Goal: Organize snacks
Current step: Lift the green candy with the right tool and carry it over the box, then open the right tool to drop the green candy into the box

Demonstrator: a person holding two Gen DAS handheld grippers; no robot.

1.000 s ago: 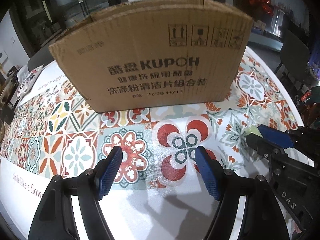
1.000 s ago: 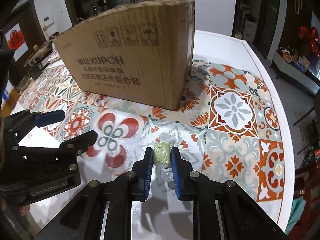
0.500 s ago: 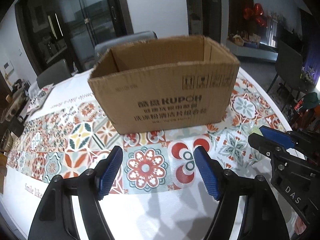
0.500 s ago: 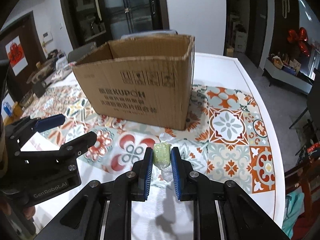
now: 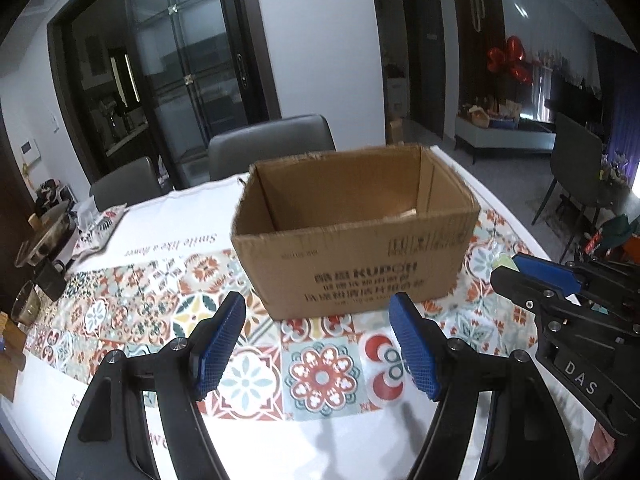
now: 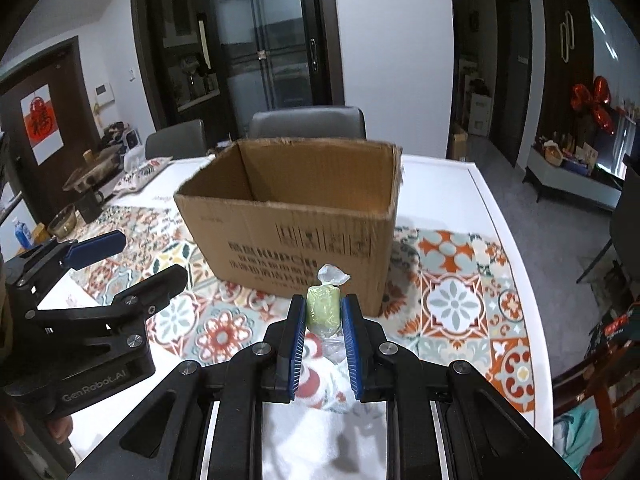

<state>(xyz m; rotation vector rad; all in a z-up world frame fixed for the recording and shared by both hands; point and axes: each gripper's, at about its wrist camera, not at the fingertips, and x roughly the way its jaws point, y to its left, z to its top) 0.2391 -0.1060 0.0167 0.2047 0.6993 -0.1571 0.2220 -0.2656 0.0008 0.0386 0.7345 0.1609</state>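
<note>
Cardboard box (image 6: 296, 216) looks near-empty (bottom hidden); right gripper (image 6: 322, 312) clamps wrapped snack (image 6: 322, 309); left gripper (image 5: 316, 344) wide.

We see both grippers as black frames with silver screws and ribbed blue pads (image 5: 218, 346), marked "DAS" and "GenRobot.AI".
</note>
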